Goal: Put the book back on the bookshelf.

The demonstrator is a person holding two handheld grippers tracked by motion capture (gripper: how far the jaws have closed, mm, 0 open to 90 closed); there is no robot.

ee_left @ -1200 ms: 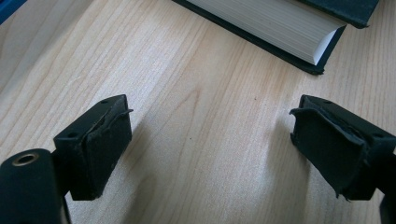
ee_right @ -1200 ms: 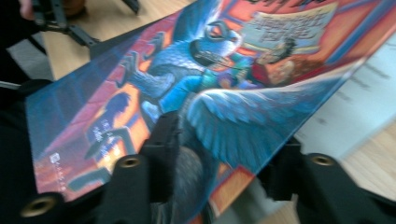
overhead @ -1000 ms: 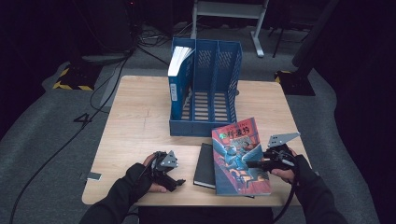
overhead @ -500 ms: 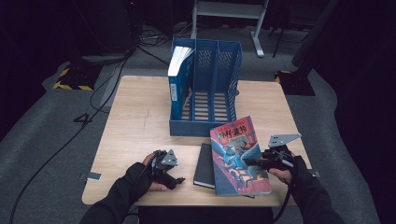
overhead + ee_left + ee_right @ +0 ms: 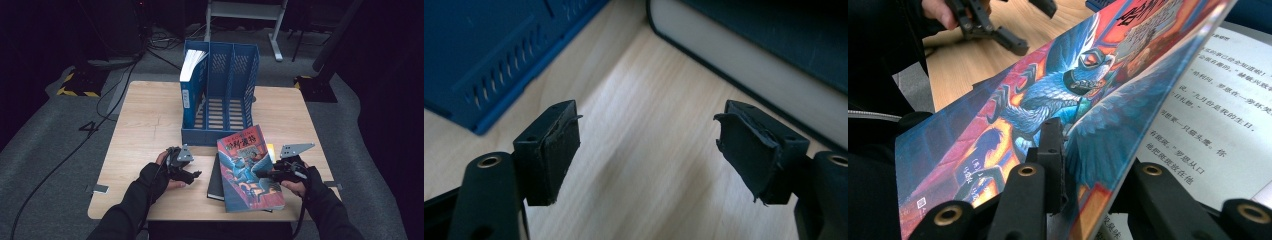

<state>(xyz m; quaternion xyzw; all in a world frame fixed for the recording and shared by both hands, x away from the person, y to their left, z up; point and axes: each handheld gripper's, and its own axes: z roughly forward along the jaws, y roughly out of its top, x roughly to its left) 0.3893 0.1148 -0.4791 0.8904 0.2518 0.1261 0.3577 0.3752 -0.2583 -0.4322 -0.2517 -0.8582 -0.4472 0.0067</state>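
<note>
Blue file rack [image 5: 220, 100] beyond colourful cover [image 5: 250, 167] in right tongs [image 5: 264, 175]; left tongs [image 5: 195, 175] wide.

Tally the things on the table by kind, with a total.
Books: 3 (one upright in the file rack, a dark book, a colourful book)
File racks: 1
Hand-held grippers: 2 (left hand-held gripper, right hand-held gripper)
Total: 6

Your table [image 5: 150, 125] is pale wood-grain laminate, matt. The file rack [image 5: 220, 95] is blue slotted plastic, low sheen. The paperback cover [image 5: 247, 167] is glossy printed card, inner pages [image 5: 1213, 100] plain matt paper. Left gripper [image 5: 649, 145] pads: matt black rubber, edges frayed and rough. Your gloves [image 5: 150, 180] are black cloth.
</note>
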